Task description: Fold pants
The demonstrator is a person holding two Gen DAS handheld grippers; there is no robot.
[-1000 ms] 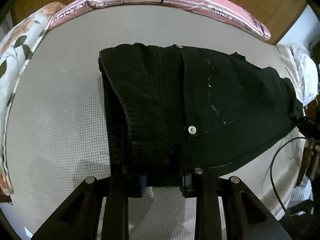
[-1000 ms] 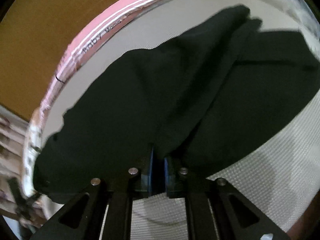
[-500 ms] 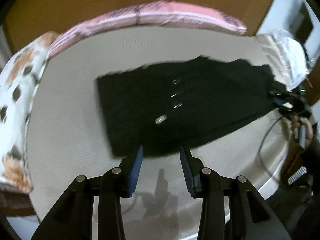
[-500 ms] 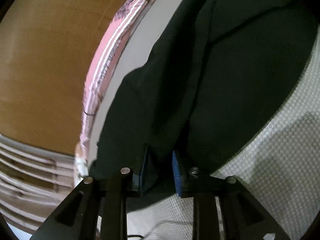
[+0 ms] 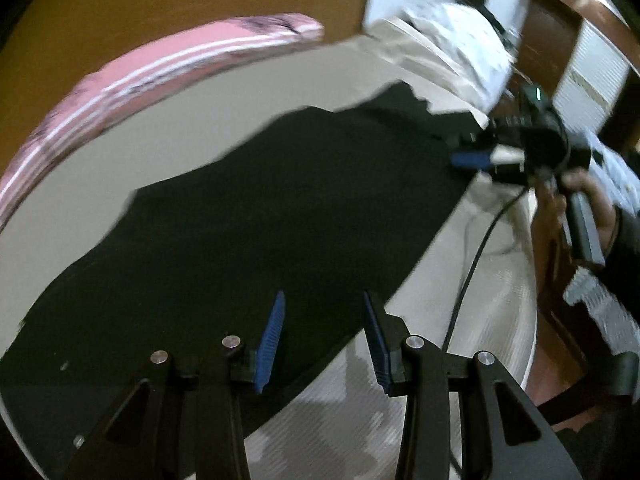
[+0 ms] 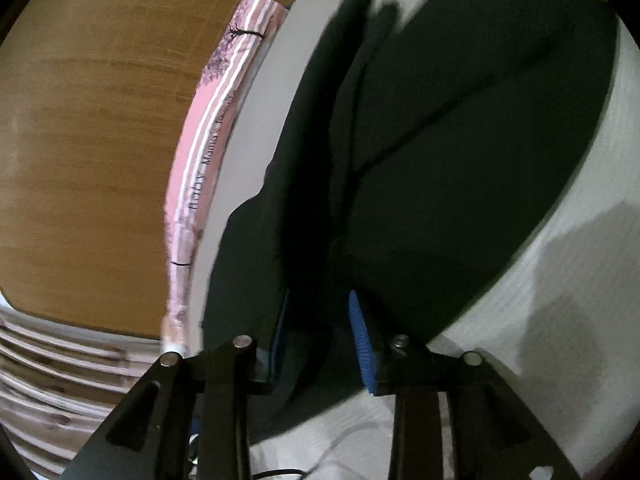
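Black pants (image 5: pixel 260 216) spread flat on a grey-white textured bed surface (image 5: pixel 460 280), stretching ahead of and to the left of the left gripper (image 5: pixel 322 336). Left gripper's blue pads apart, nothing pinched between them, hovering over the near edge of the cloth where it meets bare bedding. Beyond the pants, a pink striped pillow (image 5: pixel 172 64) along the far edge, against a brown wooden headboard (image 5: pixel 160 8). Off to the upper right, a heap of pale patterned bedding (image 5: pixel 452 40). Further right, the right gripper (image 5: pixel 472 159) seen at the far end of the pants, a hand (image 5: pixel 584 196) wrapped around its handle, a black cable (image 5: pixel 468 276) trailing down across the bedding.

From the right wrist view: right gripper (image 6: pixel 320 340) with jaws opening, a fold of the pants (image 6: pixel 440 160) still lying between the blue pads, pads not visibly pressing on it. Dark cloth running away ahead and to the right, in overlapping layers. Left of the gripper, the pink striped pillow (image 6: pixel 212 120) with printed lettering, then the wooden headboard (image 6: pixel 100 120). Right of it, bare bed surface (image 6: pixel 560 320) with a soft shadow. Motion blur in both views.
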